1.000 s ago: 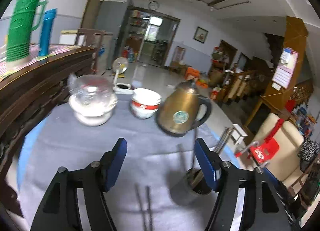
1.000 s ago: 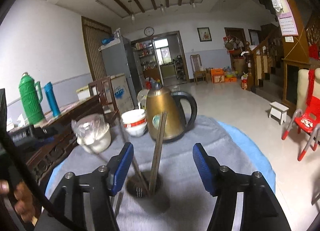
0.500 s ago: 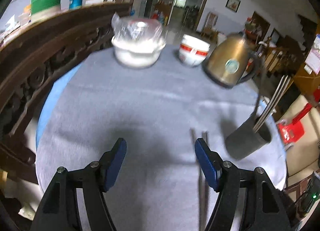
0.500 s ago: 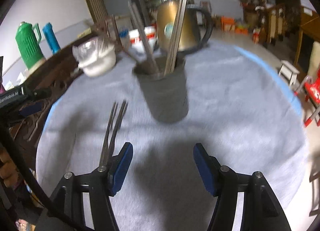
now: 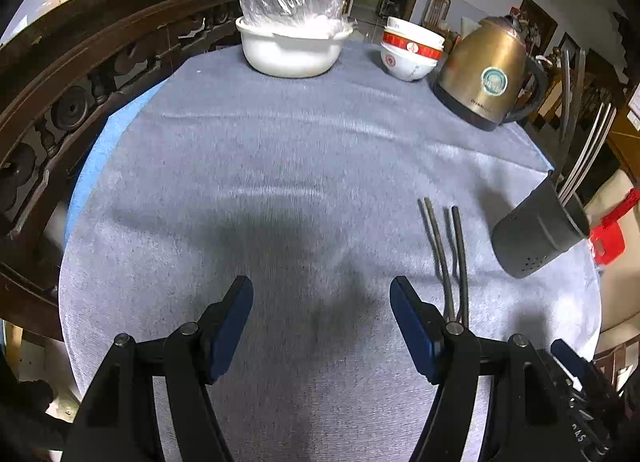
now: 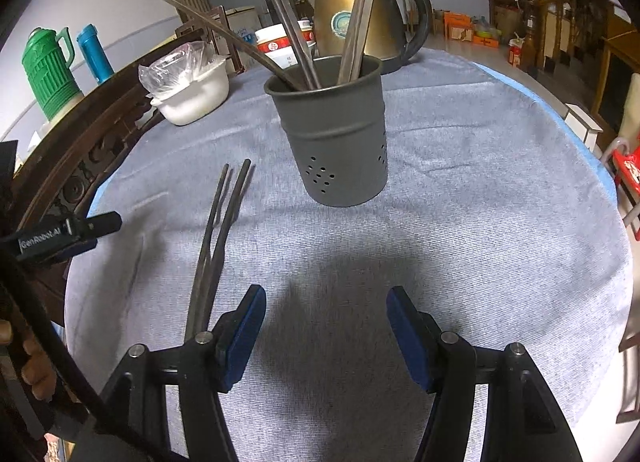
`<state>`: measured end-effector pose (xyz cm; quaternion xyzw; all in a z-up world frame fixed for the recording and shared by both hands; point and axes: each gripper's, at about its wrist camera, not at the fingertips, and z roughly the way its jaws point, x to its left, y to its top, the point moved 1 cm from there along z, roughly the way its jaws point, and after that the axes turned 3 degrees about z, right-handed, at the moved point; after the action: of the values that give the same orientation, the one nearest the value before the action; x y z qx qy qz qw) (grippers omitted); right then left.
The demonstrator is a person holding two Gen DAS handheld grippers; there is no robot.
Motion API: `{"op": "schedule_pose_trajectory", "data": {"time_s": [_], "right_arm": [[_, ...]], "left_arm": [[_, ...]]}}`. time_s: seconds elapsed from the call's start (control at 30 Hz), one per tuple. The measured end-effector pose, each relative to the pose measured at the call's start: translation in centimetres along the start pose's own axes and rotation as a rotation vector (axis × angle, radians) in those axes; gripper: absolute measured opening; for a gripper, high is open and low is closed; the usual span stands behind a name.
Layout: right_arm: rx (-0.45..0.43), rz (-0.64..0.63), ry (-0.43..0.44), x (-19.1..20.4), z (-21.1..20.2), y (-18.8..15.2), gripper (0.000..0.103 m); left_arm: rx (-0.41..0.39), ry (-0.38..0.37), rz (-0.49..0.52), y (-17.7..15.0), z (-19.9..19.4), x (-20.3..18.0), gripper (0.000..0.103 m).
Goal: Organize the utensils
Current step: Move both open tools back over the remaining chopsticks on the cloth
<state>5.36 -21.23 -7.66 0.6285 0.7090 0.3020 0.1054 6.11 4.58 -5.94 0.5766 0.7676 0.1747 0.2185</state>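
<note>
Blue pads line both claws, and both claws point steeply down at the grey tablecloth [image 5: 280, 165]. The left gripper [image 5: 322, 316] hangs over a bare stretch of cloth with its jaws apart and nothing between them. The right gripper [image 6: 326, 326] is tipped down the same way, jaws likewise apart and empty, its shadow lying on the cloth just ahead of the pads. At the left edge of the right wrist view a hand [image 6: 16, 358] shows partly, wrapped around the black body of the other tool; only the fingers are visible.

The loose chopsticks [image 6: 218, 238] lie flat on the cloth, close together at the near end and spreading slightly at the far tips. In the right wrist view they run just outside the left-hand finger of the right gripper, and their near ends pass behind that finger; whether they touch it cannot be told. In the left wrist view the same sticks lie just outside the right-hand finger, so they rest between the two tools.

The dark grey utensil holder [image 6: 334, 137] stands upright beyond the right gripper, near the far tips of the loose sticks but apart from them. Several metal chopsticks [image 6: 360, 13] stand in it, leaning against its rim.

Farther back on the table stand a brass-coloured kettle [image 5: 486, 73], stacked red-and-white bowls [image 5: 410, 51] and a white pot [image 5: 292, 49] covered with clear plastic.
</note>
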Motion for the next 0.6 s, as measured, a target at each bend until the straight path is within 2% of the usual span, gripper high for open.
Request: {"op": "schedule_pose_trajectory", "data": {"time_s": [0.4,0.6], "right_arm": [[0.009,-0.003,-0.002,0.3,0.1,0.1,0.066],[0.093,0.001,-0.058,-0.1,1.1,0.1,0.066]], "left_arm": [[0.045,0.016,0.017,-1.0,0.8,0.1,0.072],[0.11,0.072,0.048,-2.2,1.5,0.6,0.072]]}}
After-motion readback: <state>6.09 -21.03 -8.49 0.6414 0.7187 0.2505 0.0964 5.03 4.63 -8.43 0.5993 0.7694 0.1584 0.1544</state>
